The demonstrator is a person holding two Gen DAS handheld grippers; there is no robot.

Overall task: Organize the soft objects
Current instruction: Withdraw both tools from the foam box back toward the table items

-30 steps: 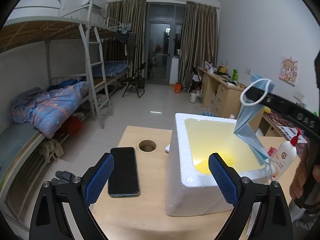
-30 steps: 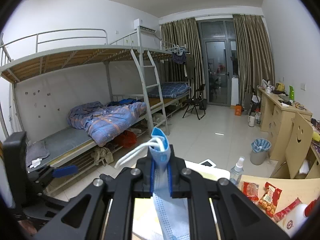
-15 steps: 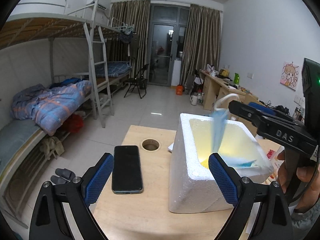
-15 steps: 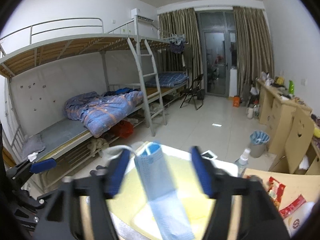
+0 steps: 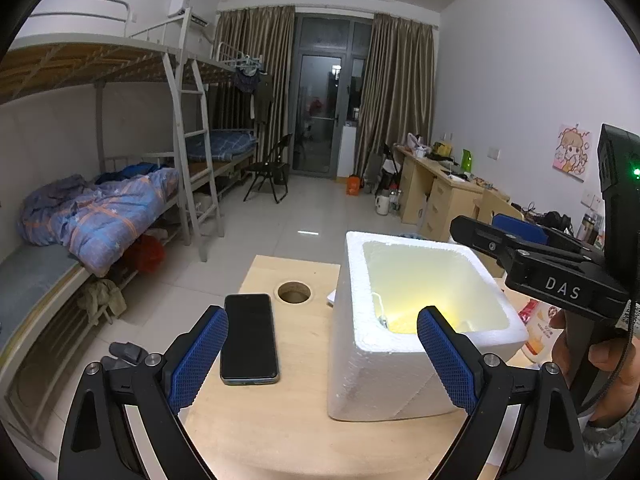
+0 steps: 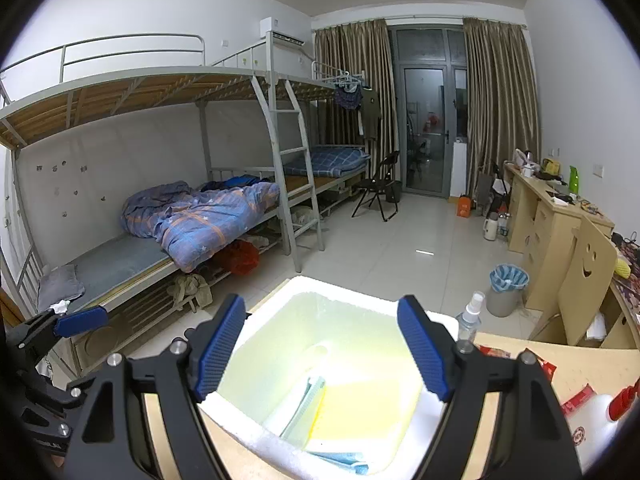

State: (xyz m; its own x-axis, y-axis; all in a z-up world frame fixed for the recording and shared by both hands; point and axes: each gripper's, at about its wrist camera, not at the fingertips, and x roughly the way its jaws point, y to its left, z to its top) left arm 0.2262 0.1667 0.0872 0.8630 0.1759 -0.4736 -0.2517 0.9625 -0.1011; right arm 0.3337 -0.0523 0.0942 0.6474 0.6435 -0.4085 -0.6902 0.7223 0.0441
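A white foam box (image 5: 384,364) stands on the wooden table (image 5: 280,420); it also shows in the right wrist view (image 6: 436,320). A blue face mask (image 6: 340,458) lies at the bottom of the box beside a yellow sheet (image 6: 360,412). My right gripper (image 6: 322,354) is open and empty just above the box opening. It shows in the left wrist view (image 5: 516,248) over the box's right rim. My left gripper (image 5: 322,354) is open and empty, low over the table in front of the box.
A black phone (image 5: 248,338) lies on the table left of the box, near a round cable hole (image 5: 294,292). A spray bottle (image 6: 470,316), a white bottle with a red cap (image 6: 596,420) and snack packets (image 6: 576,396) sit right of the box.
My right gripper moved over the box and opened, and the blue mask dropped from it into the box. The left gripper stayed open and hardly moved.
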